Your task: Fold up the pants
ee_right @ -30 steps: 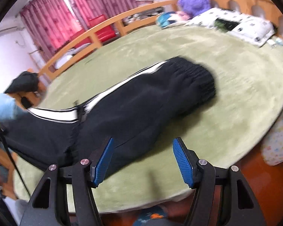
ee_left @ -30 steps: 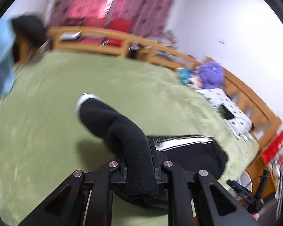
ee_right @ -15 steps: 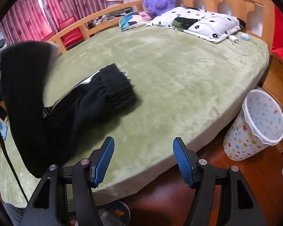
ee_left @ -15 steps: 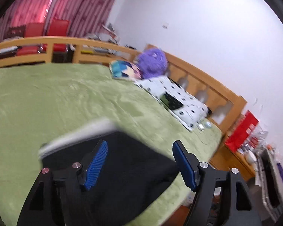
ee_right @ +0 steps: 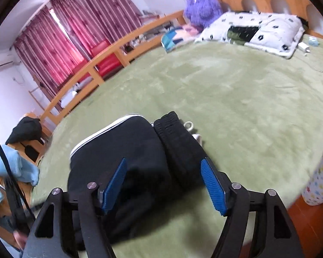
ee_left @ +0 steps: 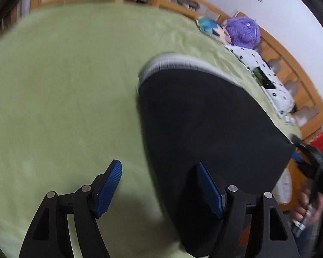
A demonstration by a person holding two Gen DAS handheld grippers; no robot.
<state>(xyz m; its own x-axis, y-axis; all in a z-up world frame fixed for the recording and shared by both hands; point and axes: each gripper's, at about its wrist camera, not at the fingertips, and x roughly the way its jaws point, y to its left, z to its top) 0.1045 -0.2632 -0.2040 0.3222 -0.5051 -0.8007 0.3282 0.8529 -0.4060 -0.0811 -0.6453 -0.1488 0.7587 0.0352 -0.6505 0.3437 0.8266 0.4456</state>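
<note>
Black pants [ee_right: 127, 163] folded into a compact stack on the green bed cover [ee_right: 236, 99], near the bed's front edge; white side stripe runs along the stack's 10 o'clock edge, ribbed waistband at the 2 o'clock side with a white drawstring poking out beside it. Right gripper [ee_right: 163, 187] above the stack, jaws opening, blue pads apart, nothing clamped; cloth sits below and between them, contact can't be told. Left gripper [ee_left: 159, 188] jaws apart, empty, left pad over bare cover, right pad over the pants' edge, pants [ee_left: 204, 124] at 1 o'clock from it. View blurred. Purple plush toy [ee_right: 202, 6] and spotted pillow [ee_right: 269, 30] at the headboard, 1 o'clock. Star-print bin [ee_right: 318, 185] on the floor at 4 o'clock.
</note>
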